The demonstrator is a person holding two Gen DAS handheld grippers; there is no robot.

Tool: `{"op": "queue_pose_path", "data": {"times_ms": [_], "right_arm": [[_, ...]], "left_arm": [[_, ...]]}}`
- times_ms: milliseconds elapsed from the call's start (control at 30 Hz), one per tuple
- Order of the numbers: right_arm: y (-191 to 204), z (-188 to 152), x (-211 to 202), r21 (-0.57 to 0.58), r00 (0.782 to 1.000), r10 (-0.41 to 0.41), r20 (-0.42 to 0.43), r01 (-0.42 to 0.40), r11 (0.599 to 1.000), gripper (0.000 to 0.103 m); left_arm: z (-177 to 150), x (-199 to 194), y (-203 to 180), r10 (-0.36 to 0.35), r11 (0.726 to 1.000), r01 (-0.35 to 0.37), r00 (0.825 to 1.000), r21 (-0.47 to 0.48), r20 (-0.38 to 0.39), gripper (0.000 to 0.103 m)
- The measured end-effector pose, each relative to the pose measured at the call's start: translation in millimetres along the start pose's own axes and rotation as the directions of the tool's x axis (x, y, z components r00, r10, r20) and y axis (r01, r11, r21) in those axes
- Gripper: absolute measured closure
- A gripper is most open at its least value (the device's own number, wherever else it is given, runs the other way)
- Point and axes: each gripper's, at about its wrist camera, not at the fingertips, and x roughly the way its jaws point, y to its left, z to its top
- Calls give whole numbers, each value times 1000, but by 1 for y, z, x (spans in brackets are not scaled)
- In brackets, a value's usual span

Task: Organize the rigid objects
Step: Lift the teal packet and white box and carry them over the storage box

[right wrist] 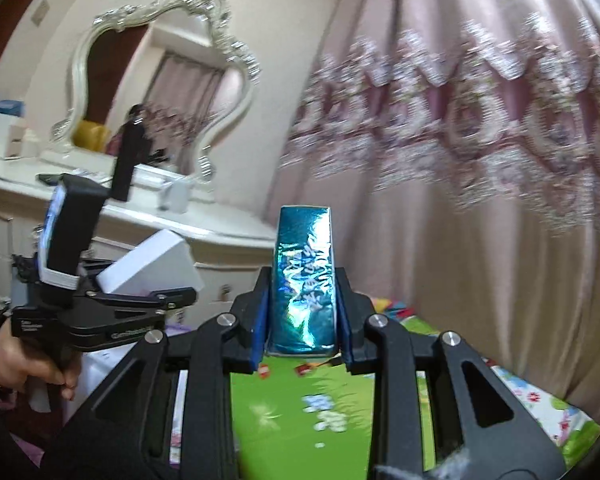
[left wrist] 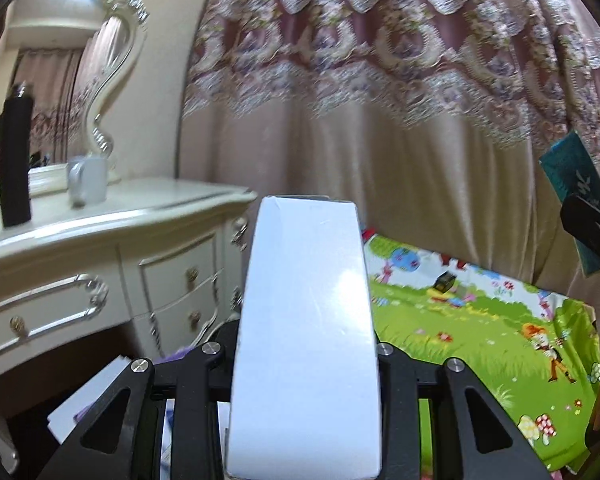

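Note:
My left gripper (left wrist: 304, 344) is shut on a long white box (left wrist: 304, 320) that sticks forward and hides the fingertips; the same white box (right wrist: 152, 264) shows in the right wrist view, held in the air by a person's hand (right wrist: 24, 360). My right gripper (right wrist: 304, 320) is shut on a shiny blue-green box (right wrist: 304, 276) with pale lettering, blue pads against its sides. That blue-green box (left wrist: 576, 200) also shows at the right edge of the left wrist view. Both boxes are held in the air in front of the curtain.
A cream dressing table (left wrist: 112, 216) with drawers and an ornate mirror (right wrist: 156, 92) stands to the left, bearing a tall black bottle (left wrist: 16, 156) and a white mug (left wrist: 88, 180). A pink patterned curtain (left wrist: 380, 120) fills the back. A green cartoon play mat (left wrist: 480, 340) lies below.

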Motion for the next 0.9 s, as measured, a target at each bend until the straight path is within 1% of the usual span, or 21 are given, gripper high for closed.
{"op": "queue_pose_path", "data": {"times_ms": [100,133,200,267,400,467,500,533,600,667,733,800,900], "right_arm": [[20,-2,18,-14,994,89,-63,-90,996,70],[26,-3,23,-20,991,108,-82,-110,994,70],[37,-5,32,-25,983,144,-113,-148,989,70],[47,-9,43,-17,970,188,-151,-193,981,70],[67,-17,64,0,935,271,-227,-278,961,70],[76,-24,75,15,915,302,-267,-309,951,70],[81,-29,83,28,899,322,-298,-329,944,70],[85,-33,90,36,886,333,-321,-340,940,70],[92,-40,100,48,868,351,-352,-357,933,70],[100,-50,114,63,838,371,-399,-378,924,70],[105,-58,125,73,816,385,-432,-394,916,70],[111,-68,137,86,783,399,-478,-410,908,70],[118,-83,150,122,742,424,-519,-427,896,70]], "left_arm": [[-12,3,15,27,1000,-28,998,-10,-50,66],[-18,5,24,35,999,-37,997,-25,-75,66],[-25,8,34,50,998,-54,994,-43,-102,66],[-35,10,48,71,995,-80,988,-64,-135,66],[-53,12,71,103,987,-123,976,-99,-191,66],[-63,16,83,121,982,-150,966,-111,-229,66],[-65,17,86,124,981,-156,963,-117,-241,66],[-70,19,91,129,978,-166,957,-127,-258,66],[-77,23,99,130,973,-179,947,-148,-293,66],[-85,28,106,133,969,-192,935,-154,-328,66],[-92,31,111,133,966,-201,924,-161,-359,66],[-97,35,117,124,961,-208,914,-183,-387,66],[-103,43,122,125,954,-226,897,-196,-424,66]]}}
